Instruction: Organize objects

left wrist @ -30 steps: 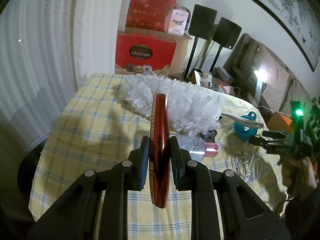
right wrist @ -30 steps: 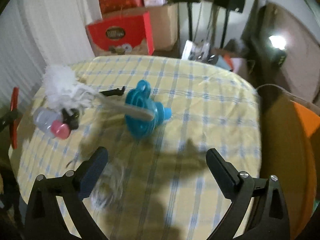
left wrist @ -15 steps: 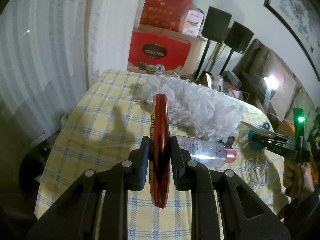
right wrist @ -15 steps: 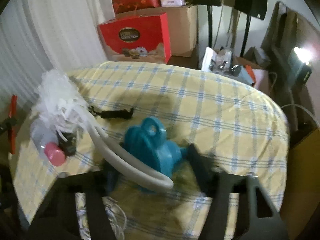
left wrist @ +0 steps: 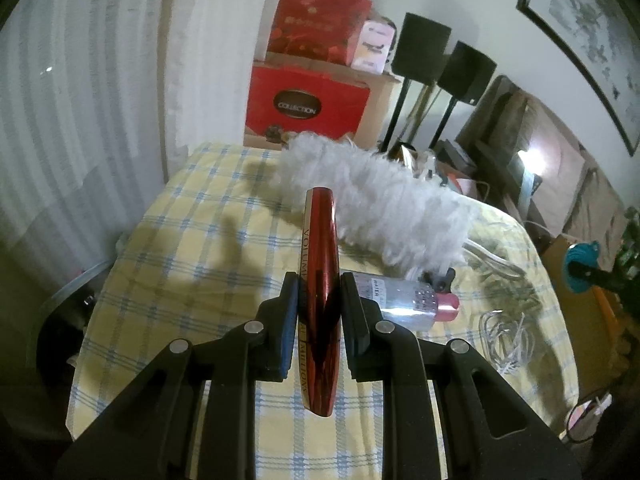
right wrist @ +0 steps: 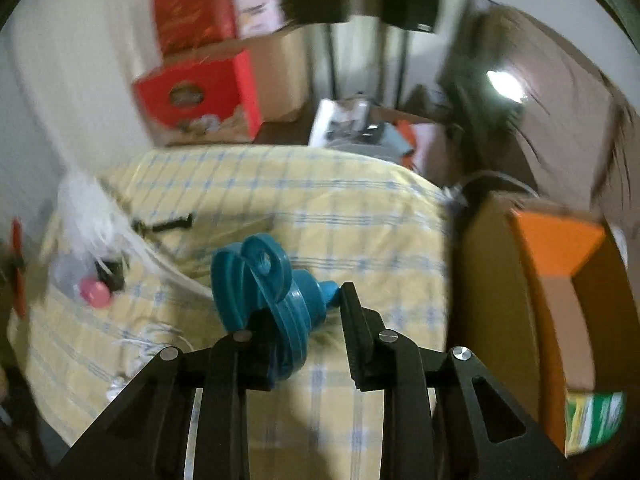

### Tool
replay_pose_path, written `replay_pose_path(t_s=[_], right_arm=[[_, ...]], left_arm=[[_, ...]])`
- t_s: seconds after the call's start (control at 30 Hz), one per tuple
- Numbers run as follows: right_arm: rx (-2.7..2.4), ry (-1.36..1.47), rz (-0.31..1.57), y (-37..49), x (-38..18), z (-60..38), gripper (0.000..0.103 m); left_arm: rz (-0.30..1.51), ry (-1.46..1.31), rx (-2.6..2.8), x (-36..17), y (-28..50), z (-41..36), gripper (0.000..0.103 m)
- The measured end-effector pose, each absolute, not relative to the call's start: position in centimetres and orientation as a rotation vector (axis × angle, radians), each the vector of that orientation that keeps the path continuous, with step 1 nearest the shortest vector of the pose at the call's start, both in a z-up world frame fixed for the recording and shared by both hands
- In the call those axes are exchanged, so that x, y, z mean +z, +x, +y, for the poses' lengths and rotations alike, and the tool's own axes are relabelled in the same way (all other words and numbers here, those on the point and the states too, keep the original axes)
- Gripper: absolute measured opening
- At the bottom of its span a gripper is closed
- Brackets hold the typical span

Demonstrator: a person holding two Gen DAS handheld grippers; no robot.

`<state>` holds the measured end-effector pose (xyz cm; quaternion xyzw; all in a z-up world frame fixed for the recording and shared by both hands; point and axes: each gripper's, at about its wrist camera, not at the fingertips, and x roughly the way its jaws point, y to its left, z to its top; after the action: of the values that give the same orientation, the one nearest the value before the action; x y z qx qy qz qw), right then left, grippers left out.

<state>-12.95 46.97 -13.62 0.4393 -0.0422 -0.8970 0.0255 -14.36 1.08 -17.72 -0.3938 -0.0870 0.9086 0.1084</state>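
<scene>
Over the checked cloth [left wrist: 192,264] my left gripper [left wrist: 319,308] pinches the red tube [left wrist: 319,280] — my right gripper [right wrist: 304,320] is closing on the blue plug [right wrist: 272,280] — to sort them.

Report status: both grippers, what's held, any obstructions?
Left gripper shut on red tube. Right gripper closing around teal plug. Nothing blocking.

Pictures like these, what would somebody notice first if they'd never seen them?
Probably the shiny red mascara tube pinched upright in the left gripper. Next, the teal plastic piece between the right gripper's closing jaws, then the fluffy white duster lying on the yellow checked tablecloth.
</scene>
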Motion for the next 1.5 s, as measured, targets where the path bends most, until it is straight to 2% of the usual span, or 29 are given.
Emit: replay_pose_path(t_s=[0.17, 0.37, 0.83, 1.03, 1.17, 1.3, 1.4, 1.5], right_arm=[[-2.776, 1.22, -0.207, -9.8, -11.4, 46.5, 0.025], [-2.741, 1.17, -0.201, -6.6, -10.8, 44.6, 0.025], [-2.439, 1.285, -0.269, -6.0, -15.4, 37.0, 0.026], [-2.428, 1.331, -0.164, -6.2, -16.7, 34.0, 0.029], [-2.47, 1.338, -0.115, -6.3, -16.9, 33.8, 0.04], [-2.529, 1.349, -0.056, -6.3, -16.7, 34.1, 0.068], [-2.483, 1.319, -0.125, -5.7, -16.2, 34.6, 0.076], [-2.45, 1.278, -0.249, -5.3, -15.7, 35.3, 0.076]], left_arm=[[-0.242, -1.155, 2.682, -17.3, -14.2, 1.2, 0.019], [-0.23, -1.152, 2.694, -17.2, -13.9, 1.4, 0.019], [-0.172, -1.209, 2.647, -17.6, -13.8, 2.1, 0.019], [-0.162, -1.23, 2.636, -18.2, -14.0, 2.2, 0.019], [-0.165, -1.238, 2.632, -18.6, -14.1, 2.1, 0.019], [-0.171, -1.246, 2.628, -18.8, -14.2, 1.9, 0.019], [-0.174, -1.246, 2.633, -18.8, -14.3, 1.7, 0.019], [-0.179, -1.251, 2.634, -18.9, -14.4, 1.5, 0.019]])
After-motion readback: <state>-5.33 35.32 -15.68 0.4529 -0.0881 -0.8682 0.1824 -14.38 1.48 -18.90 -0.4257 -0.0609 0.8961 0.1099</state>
